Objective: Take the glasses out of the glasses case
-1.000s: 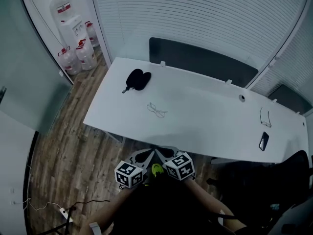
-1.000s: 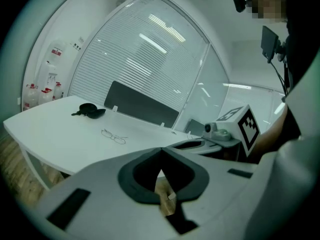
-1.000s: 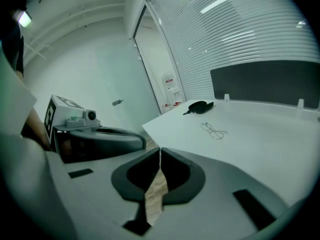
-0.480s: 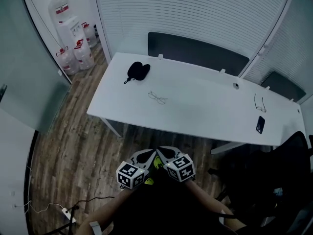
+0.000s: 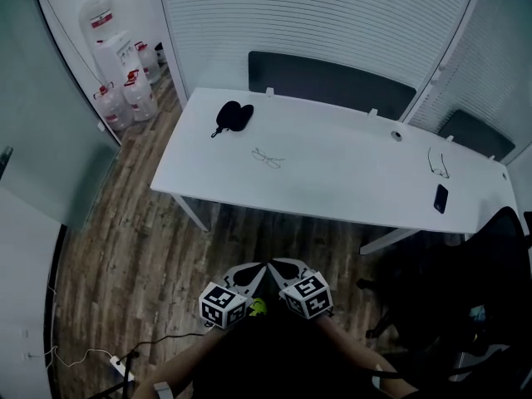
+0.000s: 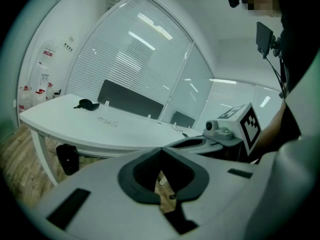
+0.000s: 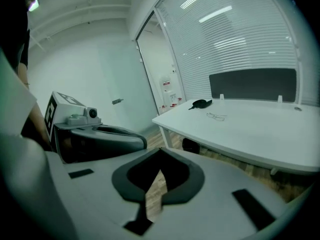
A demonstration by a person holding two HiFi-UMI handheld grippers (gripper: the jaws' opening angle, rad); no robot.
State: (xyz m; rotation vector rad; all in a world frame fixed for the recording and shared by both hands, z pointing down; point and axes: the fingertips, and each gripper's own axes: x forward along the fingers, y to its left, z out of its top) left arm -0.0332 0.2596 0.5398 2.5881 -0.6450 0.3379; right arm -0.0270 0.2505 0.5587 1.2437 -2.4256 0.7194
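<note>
Jaws on the left gripper (image 6: 161,152) are pressed together at the tips with nothing between them; only wooden floor (image 5: 141,223) shows through the padded opening behind. The right gripper (image 7: 160,151) is the same, tips meeting and holding nothing. In the head view both are held low against the person's body, side by side with their tips almost touching, the marker cubes turned outward.

Well apart from them, towards 12 o'clock, stands a long white table (image 5: 349,185). A pair of thin-framed glasses (image 5: 268,158) lies bare on its top, almost straight ahead at 12 o'clock. The black glasses case (image 5: 233,116) sits near the table's far left corner, at about 11 o'clock, apart from the glasses; whether it is zipped cannot be told.

At 2 o'clock, near the table's right end, lie a second pair of glasses (image 5: 438,162) and a dark phone (image 5: 440,198). A dark panel (image 5: 328,83) runs along the table's far edge. Water bottles (image 5: 120,98) stand on the floor at 10 o'clock.
</note>
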